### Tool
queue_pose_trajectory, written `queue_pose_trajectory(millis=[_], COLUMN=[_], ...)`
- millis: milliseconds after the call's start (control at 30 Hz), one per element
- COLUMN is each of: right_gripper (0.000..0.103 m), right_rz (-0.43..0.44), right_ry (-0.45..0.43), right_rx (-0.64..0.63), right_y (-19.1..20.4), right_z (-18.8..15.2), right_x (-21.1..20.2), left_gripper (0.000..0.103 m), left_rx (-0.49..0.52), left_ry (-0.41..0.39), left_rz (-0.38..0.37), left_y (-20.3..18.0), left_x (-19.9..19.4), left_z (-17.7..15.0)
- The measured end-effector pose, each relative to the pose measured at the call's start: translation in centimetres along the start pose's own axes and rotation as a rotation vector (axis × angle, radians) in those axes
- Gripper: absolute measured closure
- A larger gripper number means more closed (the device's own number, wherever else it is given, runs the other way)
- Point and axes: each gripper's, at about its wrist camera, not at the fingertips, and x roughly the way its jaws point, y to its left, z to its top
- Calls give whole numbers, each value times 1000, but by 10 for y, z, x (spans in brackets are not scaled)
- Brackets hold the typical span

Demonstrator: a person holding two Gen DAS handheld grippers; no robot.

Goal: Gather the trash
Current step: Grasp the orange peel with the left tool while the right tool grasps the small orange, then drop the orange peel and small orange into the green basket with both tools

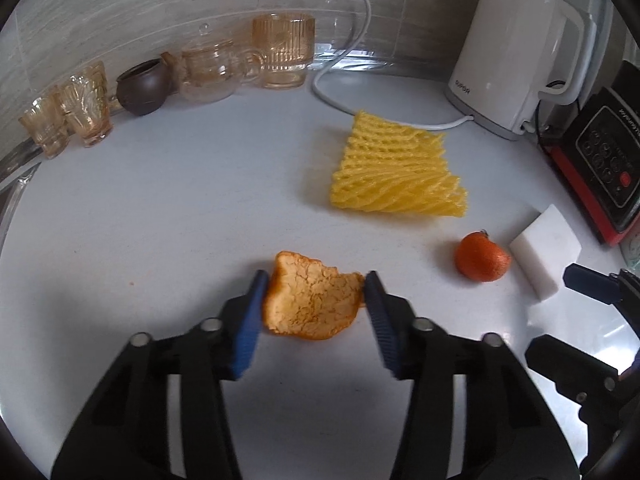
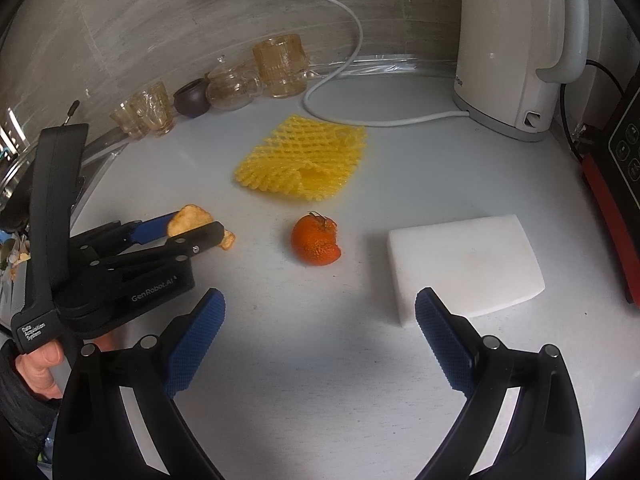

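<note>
A piece of orange peel (image 1: 312, 300) lies pith-up on the white counter (image 1: 160, 220), between the blue pads of my left gripper (image 1: 316, 292); both pads touch its edges. The peel also shows in the right wrist view (image 2: 188, 220), inside the left gripper (image 2: 192, 226). A yellow foam fruit net (image 1: 396, 172) lies further back (image 2: 304, 160). A small orange fruit with a torn skin (image 1: 482, 256) sits to the right (image 2: 316, 242). My right gripper (image 2: 320, 320) is open and empty, hovering in front of the fruit.
A white sponge block (image 2: 468, 264) lies right of the fruit. A white kettle (image 1: 516, 44) with its cord (image 1: 344, 76) stands at the back right. A black and red appliance (image 1: 604, 168) is at the right edge. Amber glasses (image 1: 284, 52), a glass teapot (image 1: 208, 72) and a brown pot (image 1: 144, 88) line the wall.
</note>
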Motion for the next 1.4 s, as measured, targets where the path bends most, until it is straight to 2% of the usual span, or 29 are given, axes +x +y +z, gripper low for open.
queue_pose_trajectory(millis=[133,167,267,467,567,600,667,733,867,1000,1167,1400], right_gripper=[7,7,11,24,33,39,52,74,77,77,77,77], right_rz=[2,2,1,-21,-44,-53,-67,-69,-70,-78,-91,-123], right_ry=[1,1,1,17,34,43,51,50,44,23,10,28], right_rx=[0,-3,-7,-6,-2,4,10,18,36,38,63,131], right_y=[0,1,5,9,7,5,3,2,4,18,43,94], right_z=[0,0,3,16,22,24,25,27,24,7,-39,-130], right_x=[1,1,4,21,35,40,46,47,35,4,-52,-122], left_gripper=[84,87,88,89,89,89,89,89,89,89,89,89], left_rx=[10,11,5,-38,-56,-57,-55,-57,-64,-55,-9,68], left_ry=[-26,-26,-30,-9,-12,-14,-15,-17,-14,-2,7,51], left_rz=[-7,-13,-21,-41,-56,-58,-64,-71,-83,-96,-113,-151], left_y=[-2,-1,0,8,12,13,15,16,19,18,9,-1], left_x=[-8,-9,-12,-18,-26,-29,-36,-43,-60,-85,-130,-194], left_z=[-1,-1,-4,-9,-12,-14,-17,-20,-29,-42,-69,-131])
